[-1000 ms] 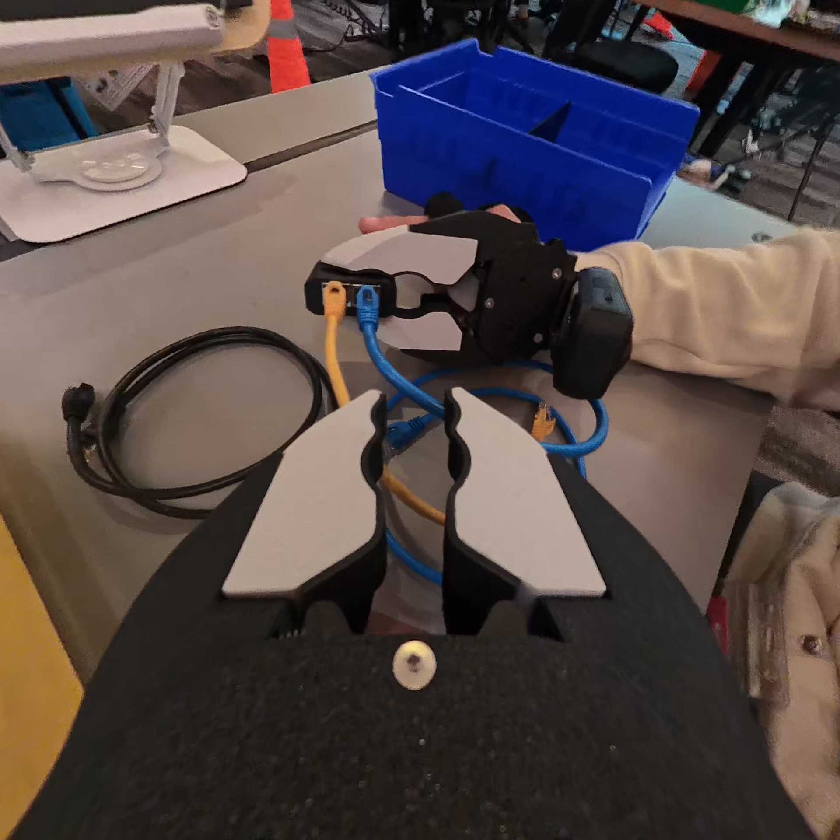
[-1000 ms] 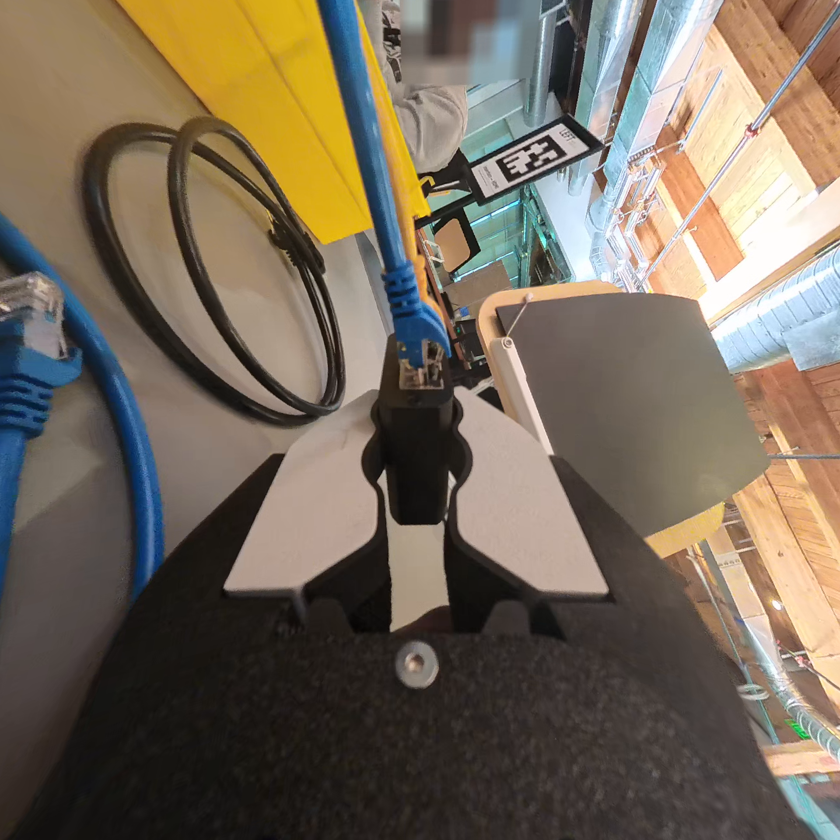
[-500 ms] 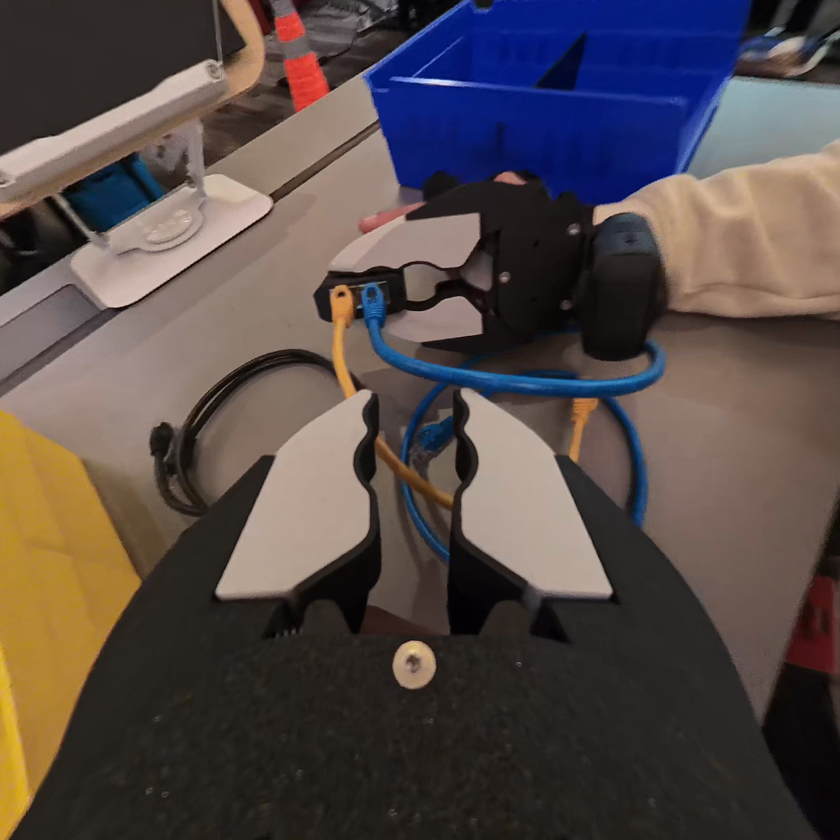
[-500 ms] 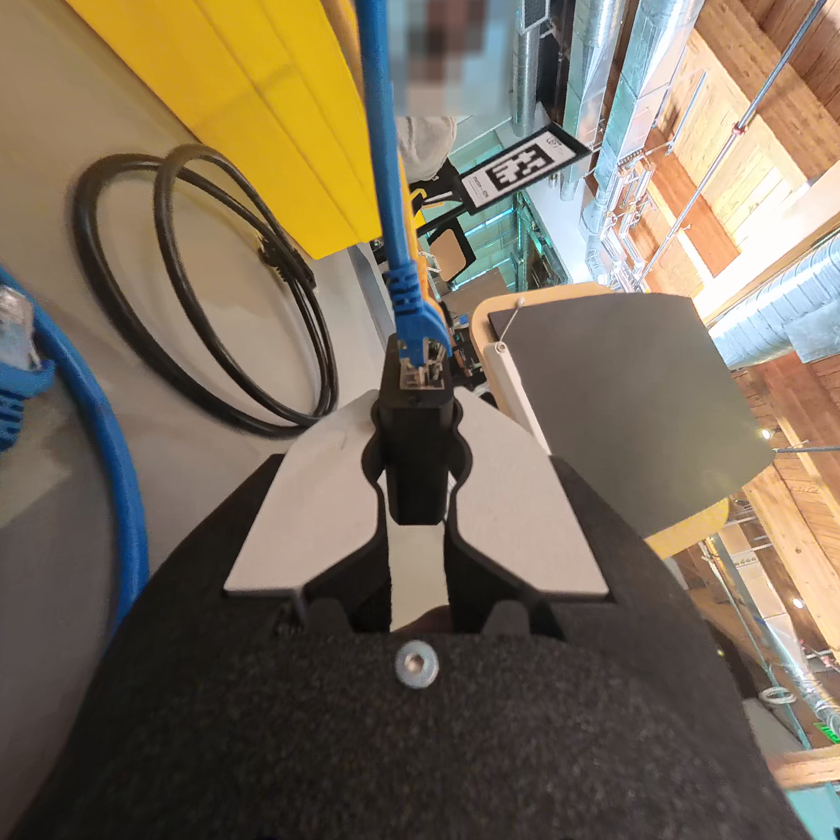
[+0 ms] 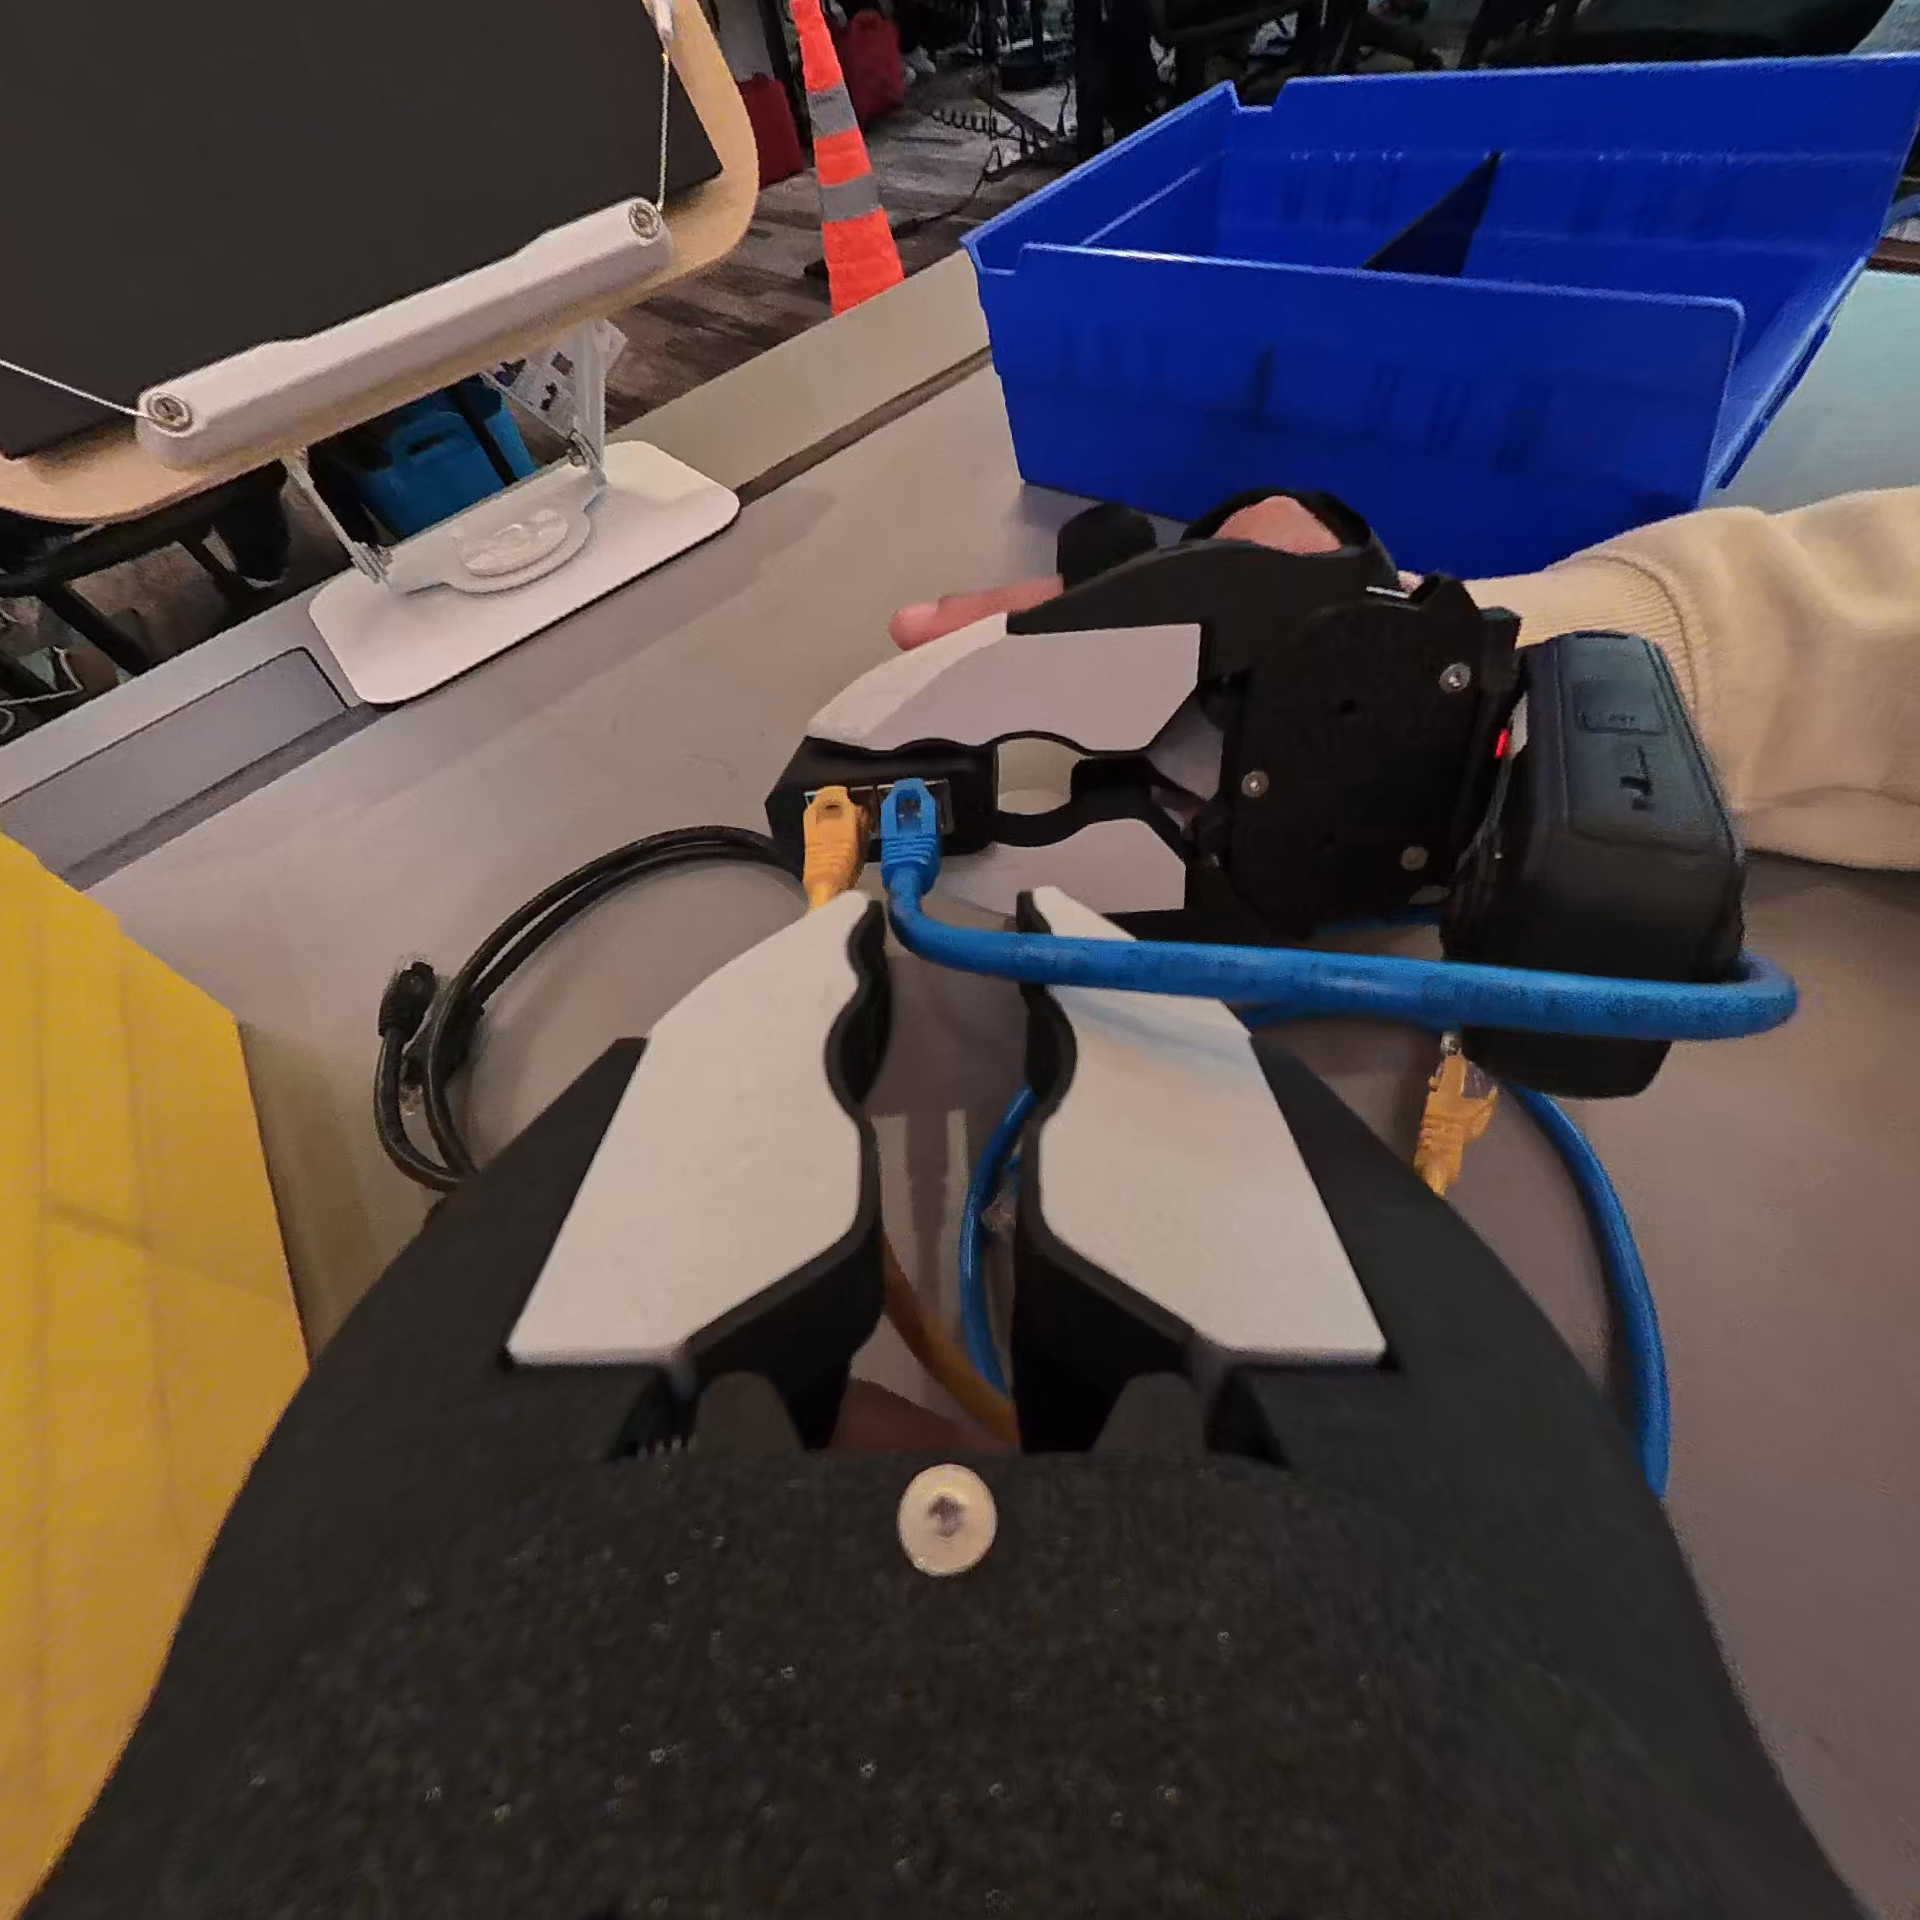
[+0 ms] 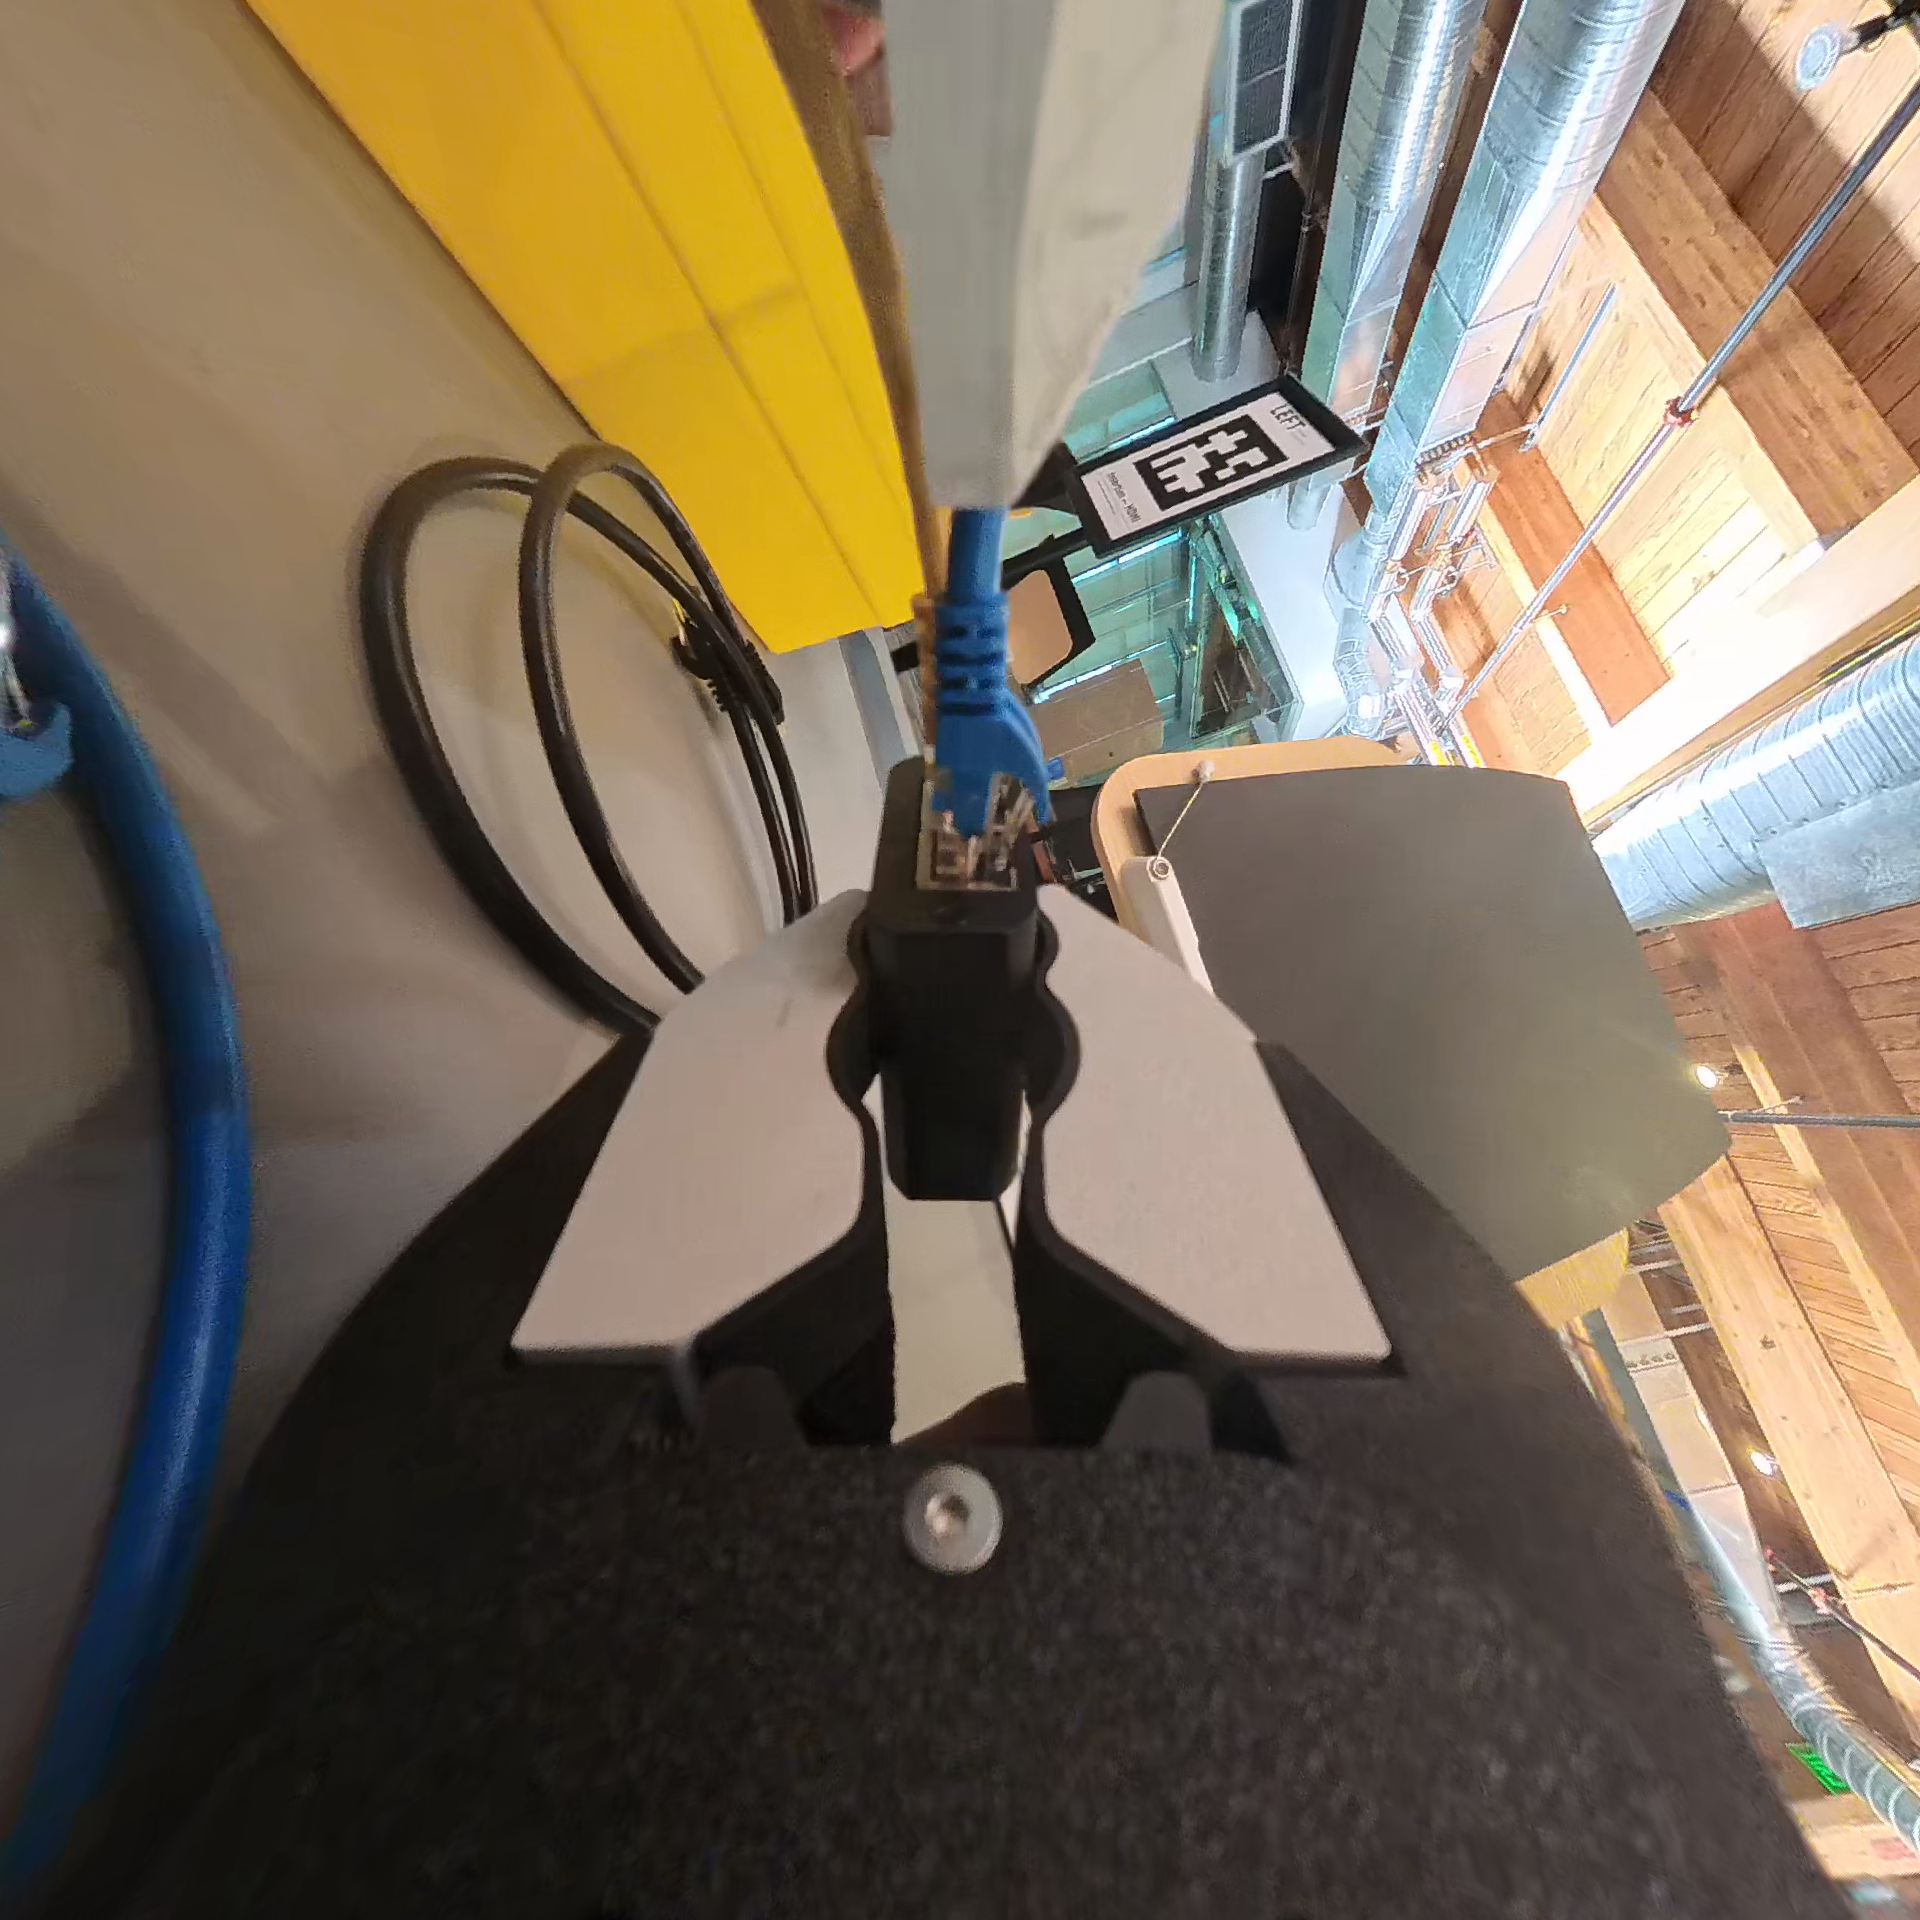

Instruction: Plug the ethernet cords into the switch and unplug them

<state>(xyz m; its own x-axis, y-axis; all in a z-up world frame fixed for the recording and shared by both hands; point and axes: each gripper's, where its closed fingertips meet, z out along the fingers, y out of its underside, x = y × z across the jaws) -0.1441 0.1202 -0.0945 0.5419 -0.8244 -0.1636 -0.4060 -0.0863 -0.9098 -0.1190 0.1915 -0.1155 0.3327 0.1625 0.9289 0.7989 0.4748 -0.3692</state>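
Observation:
A small black switch (image 5: 883, 795) lies on the grey table (image 5: 623, 748), with a yellow plug (image 5: 831, 844) and a blue plug (image 5: 910, 831) in its front ports. My right gripper (image 5: 997, 795) comes in from the right and is shut on the switch. In the right wrist view the switch (image 6: 951, 1039) sits between that gripper's fingers (image 6: 945, 935), with the blue plug (image 6: 971, 717) sticking out. My left gripper (image 5: 951, 914) is open and empty, its tips just short of the two plugs. The blue cord (image 5: 1351, 977) crosses over its right finger.
A coiled black cable (image 5: 447, 1049) lies left of the switch. A loose yellow plug (image 5: 1455, 1122) and blue cord loops (image 5: 1621, 1247) lie on the right. A blue bin (image 5: 1351, 395) stands behind. A white stand (image 5: 520, 561) is at the back left, a yellow bin (image 5: 104, 1247) at the near left. About 8 centimeters separates my left fingertips from my right.
My left gripper has moved forward and closer to the switch, until its tips are by the plugs. The right gripper has kept its hold on the switch.

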